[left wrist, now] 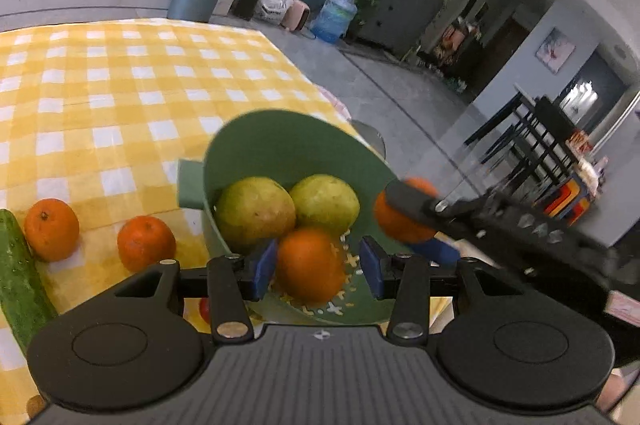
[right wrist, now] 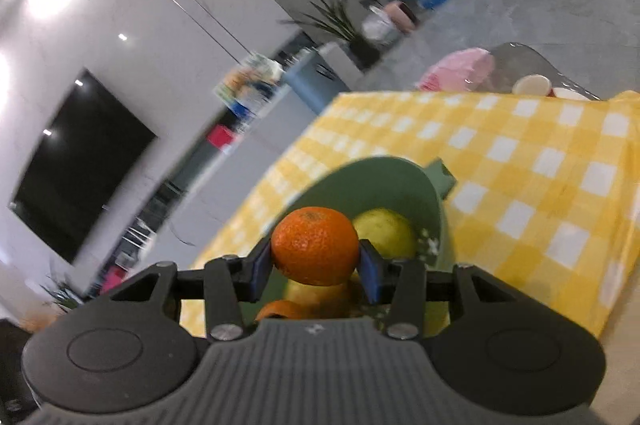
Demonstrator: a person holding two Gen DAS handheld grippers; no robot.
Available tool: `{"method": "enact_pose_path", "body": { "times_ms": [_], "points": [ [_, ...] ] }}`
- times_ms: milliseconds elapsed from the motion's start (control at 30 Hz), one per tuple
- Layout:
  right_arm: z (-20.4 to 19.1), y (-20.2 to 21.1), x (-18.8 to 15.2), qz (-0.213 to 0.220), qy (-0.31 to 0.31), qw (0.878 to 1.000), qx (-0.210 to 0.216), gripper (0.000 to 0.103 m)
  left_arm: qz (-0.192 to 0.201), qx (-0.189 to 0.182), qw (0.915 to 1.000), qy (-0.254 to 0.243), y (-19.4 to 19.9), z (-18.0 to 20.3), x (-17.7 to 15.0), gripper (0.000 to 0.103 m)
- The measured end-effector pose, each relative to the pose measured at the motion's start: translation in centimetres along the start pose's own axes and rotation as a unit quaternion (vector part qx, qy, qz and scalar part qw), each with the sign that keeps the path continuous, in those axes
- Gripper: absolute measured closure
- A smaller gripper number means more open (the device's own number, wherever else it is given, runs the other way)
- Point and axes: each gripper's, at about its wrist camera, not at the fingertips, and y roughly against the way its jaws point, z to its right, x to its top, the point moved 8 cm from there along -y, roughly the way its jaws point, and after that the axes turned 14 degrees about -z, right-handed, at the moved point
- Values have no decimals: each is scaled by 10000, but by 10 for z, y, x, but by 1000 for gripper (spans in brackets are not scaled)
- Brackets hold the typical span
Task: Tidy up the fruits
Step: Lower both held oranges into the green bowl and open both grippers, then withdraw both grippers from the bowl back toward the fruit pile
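Note:
A green basket (left wrist: 280, 141) sits on the yellow checked tablecloth (left wrist: 120, 85) and holds two green-yellow pears (left wrist: 256, 209) and an orange (left wrist: 310, 265). My left gripper (left wrist: 318, 267) is open above the basket, its blue pads apart on either side of that orange. My right gripper (right wrist: 316, 259) is shut on another orange (right wrist: 316, 245) and holds it over the basket (right wrist: 384, 181); this gripper and its orange show at the basket's right rim in the left wrist view (left wrist: 404, 213). Two more oranges (left wrist: 146, 243) lie on the cloth left of the basket.
A green cucumber (left wrist: 18, 277) lies at the far left next to the loose oranges. A small red item (left wrist: 204, 309) peeks out under the left gripper. The table's right edge drops to the grey floor. Pink cloth (right wrist: 460, 67) and cups (right wrist: 532, 85) lie beyond the far edge.

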Motion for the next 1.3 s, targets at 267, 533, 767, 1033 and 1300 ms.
{"method": "enact_pose_path", "body": {
  "times_ms": [267, 533, 767, 1033, 1300],
  "points": [
    [-1, -21, -2, -360, 9, 9971, -668, 60, 866, 503, 9948, 160, 43, -28, 14, 38],
    [-17, -34, -15, -681, 256, 9931, -917, 58, 805, 670, 9934, 476, 41, -46, 14, 38],
    [-19, -31, -13, -511, 263, 9939, -941, 44, 763, 758, 9936, 335, 38, -41, 9, 38],
    [-14, -18, -4, -237, 177, 9962, -814, 40, 610, 890, 9932, 431, 30, -47, 9, 38],
    [-20, -12, -3, -266, 214, 9971, -687, 33, 509, 942, 9942, 84, 32, -26, 7, 37]
  ]
}}
